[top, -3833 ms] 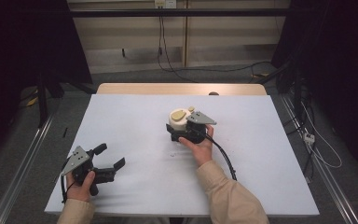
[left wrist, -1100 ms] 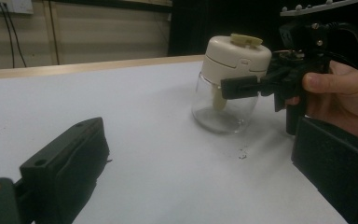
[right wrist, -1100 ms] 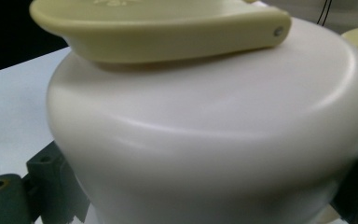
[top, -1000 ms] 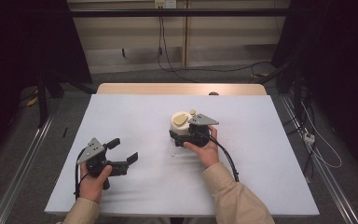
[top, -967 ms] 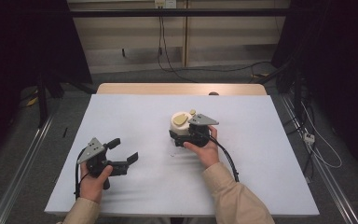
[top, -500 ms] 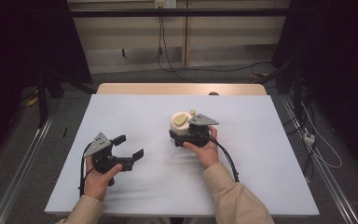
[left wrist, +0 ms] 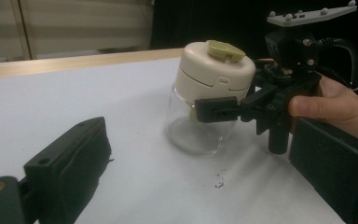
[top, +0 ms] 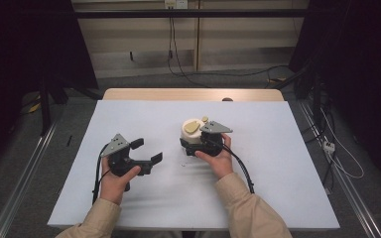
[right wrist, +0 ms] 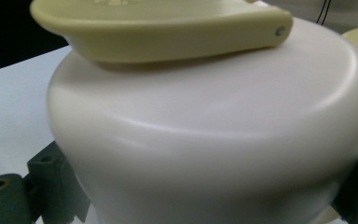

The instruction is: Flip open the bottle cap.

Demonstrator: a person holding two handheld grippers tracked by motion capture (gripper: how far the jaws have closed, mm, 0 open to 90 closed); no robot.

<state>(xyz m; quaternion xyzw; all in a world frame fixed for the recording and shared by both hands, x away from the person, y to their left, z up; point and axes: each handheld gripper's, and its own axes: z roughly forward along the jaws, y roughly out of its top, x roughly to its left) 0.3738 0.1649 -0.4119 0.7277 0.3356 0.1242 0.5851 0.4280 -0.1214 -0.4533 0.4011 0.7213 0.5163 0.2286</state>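
While 1 jar (top: pixel 194 133) stands near the middle of the table (top: pixel 287 148), my right gripper (top: pixel 194 147) clamps it just under its cream lid (left wrist: pixel 216 65), 1 jaw on each side. My left gripper (top: pixel 148 151) hangs beside it to the left, apart, its 2 jaws spread wide around nothing.

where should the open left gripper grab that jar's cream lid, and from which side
Grip the cream lid across its round side wall, coming from the left gripper's own side. The right gripper already clamps the jar just below the lid, and the green flap occupies the top.
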